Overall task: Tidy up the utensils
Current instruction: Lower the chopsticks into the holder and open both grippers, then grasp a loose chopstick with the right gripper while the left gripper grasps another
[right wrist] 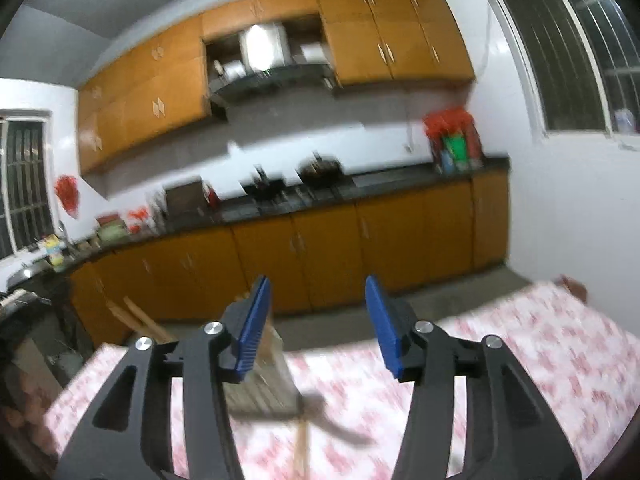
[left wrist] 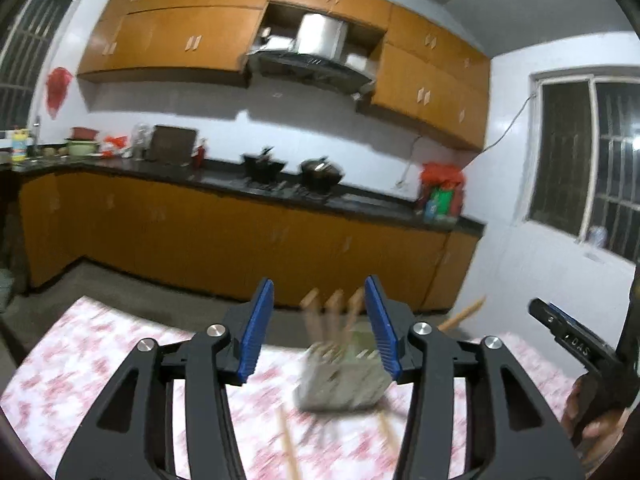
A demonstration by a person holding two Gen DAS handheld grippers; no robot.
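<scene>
Floral tablecloth (left wrist: pixel 100 360): utensil holder (left wrist: pixel 344 380) beyond left gripper (left wrist: pixel 320 300) parted jaws, untouched.

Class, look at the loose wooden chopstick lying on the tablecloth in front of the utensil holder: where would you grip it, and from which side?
Grip the chopstick near mid-length, from above, fingers across its width. It lies flat on the tablecloth and is thin, so a side approach would slide under nothing. Blur hides its exact ends.
</scene>
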